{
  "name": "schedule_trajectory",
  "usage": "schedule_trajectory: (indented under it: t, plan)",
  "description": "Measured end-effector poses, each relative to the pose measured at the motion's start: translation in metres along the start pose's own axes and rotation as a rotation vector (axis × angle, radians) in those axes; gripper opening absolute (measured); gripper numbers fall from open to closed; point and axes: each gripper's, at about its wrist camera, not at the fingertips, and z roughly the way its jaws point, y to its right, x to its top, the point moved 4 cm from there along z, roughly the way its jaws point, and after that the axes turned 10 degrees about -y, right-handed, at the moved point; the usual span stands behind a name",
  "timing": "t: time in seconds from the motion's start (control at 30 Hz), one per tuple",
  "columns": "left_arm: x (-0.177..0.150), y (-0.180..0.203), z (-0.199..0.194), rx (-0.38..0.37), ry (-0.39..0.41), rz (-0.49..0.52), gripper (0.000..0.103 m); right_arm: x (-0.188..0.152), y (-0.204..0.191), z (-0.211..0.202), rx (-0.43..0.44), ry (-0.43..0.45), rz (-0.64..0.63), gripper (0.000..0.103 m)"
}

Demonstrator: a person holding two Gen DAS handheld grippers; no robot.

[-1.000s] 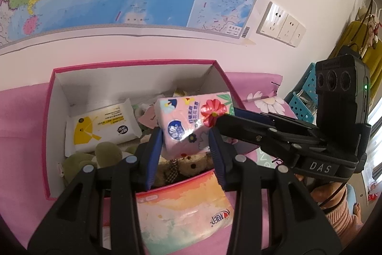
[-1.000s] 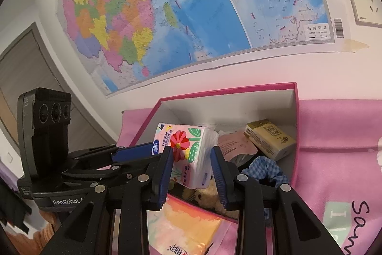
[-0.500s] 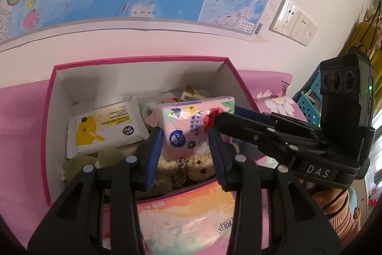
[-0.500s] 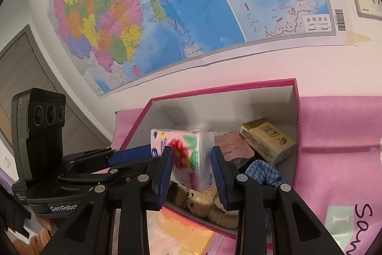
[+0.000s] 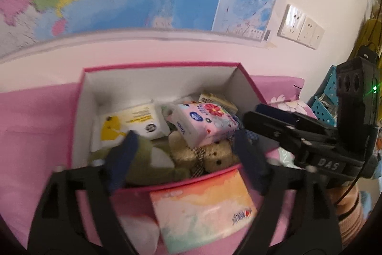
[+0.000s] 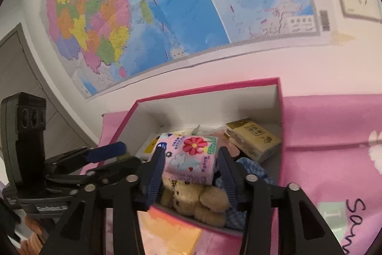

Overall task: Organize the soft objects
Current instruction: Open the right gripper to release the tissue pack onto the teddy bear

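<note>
Both your tools are opening: the left tool (image 5: 183, 154) stands clear, and the tissue pack (image 6: 188, 157) lies crosswise between the right tool (image 6: 192, 173) jaws.

tissue pack (image 5: 205, 122) atop bear (image 5: 216, 155) in box (image 5: 162, 68)

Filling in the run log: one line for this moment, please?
left gripper: opening, empty | right gripper: opening | floral tissue pack: in pink box, on teddy bear
</note>
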Motion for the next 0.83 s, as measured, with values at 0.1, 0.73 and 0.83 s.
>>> schedule_trajectory:
  t: [0.1,0.73,0.83]
  plan:
    - [-0.014,-0.001,-0.025,0.02,0.069,0.006,0.102,-0.009,-0.009,-0.017,-0.031,0.035,-0.048,0.071]
    - [-0.126,-0.025,-0.049,0.247,0.021,-0.133,0.103,-0.131,-0.061,-0.052,-0.232,0.071,-0.186,0.103]
    - [-0.133,-0.021,-0.052,0.259,0.016,-0.116,0.103,-0.14,-0.068,-0.047,-0.216,0.051,-0.187,0.103]
